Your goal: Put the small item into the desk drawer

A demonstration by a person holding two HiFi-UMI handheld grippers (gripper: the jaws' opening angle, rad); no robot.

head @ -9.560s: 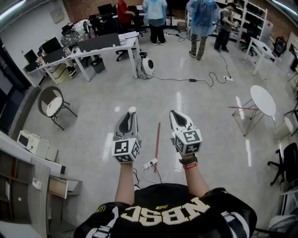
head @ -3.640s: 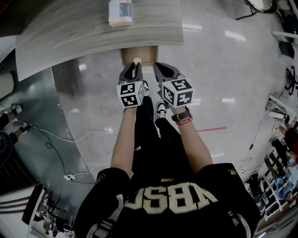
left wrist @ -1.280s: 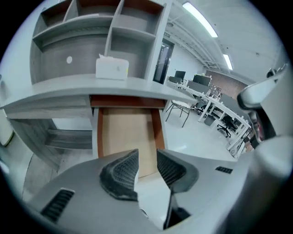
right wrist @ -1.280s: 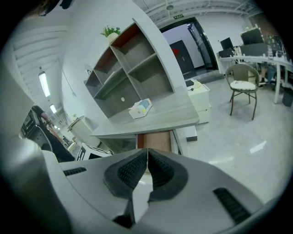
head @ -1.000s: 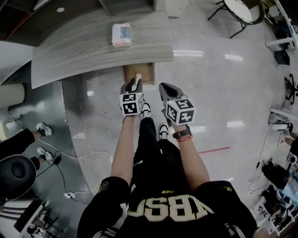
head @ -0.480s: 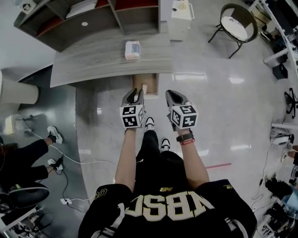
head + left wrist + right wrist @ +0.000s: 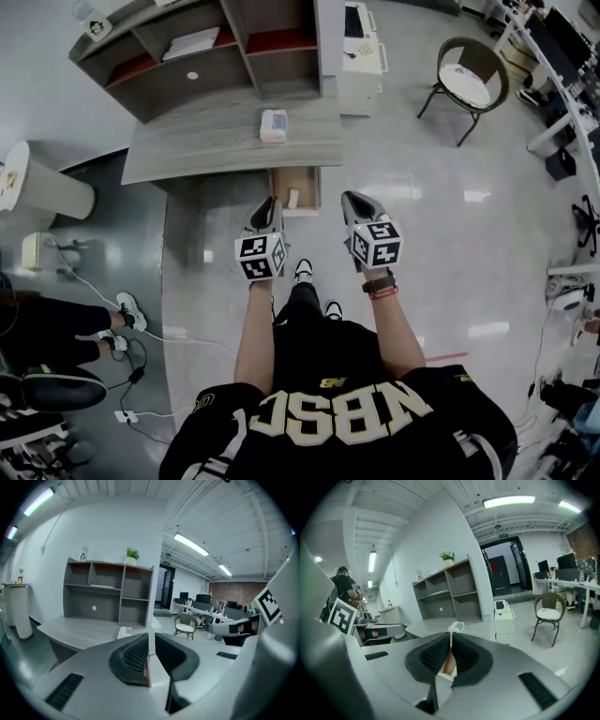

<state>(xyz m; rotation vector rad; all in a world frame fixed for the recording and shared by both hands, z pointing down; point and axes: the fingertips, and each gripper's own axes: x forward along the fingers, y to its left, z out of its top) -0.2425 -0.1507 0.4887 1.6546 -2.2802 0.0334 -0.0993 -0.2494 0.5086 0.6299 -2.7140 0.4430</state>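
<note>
The small pale block (image 7: 293, 198) lies in the open wooden drawer (image 7: 307, 192), upper centre of the head view. The left gripper (image 7: 151, 639), empty, has just been closing to a slit, and the right gripper (image 7: 450, 638) is closed, empty. Placing looks done; only shutting the drawer may remain.

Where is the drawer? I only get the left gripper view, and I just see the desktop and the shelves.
Observer: The head view shows it. The drawer stands pulled out under the desk, at its front edge.
Operator: Is anything inside it?
Observer: Yes, a small pale item lies in it.
Operator: What about my other gripper?
Observer: The right gripper view shows the right gripper with its jaws together and nothing held.
</note>
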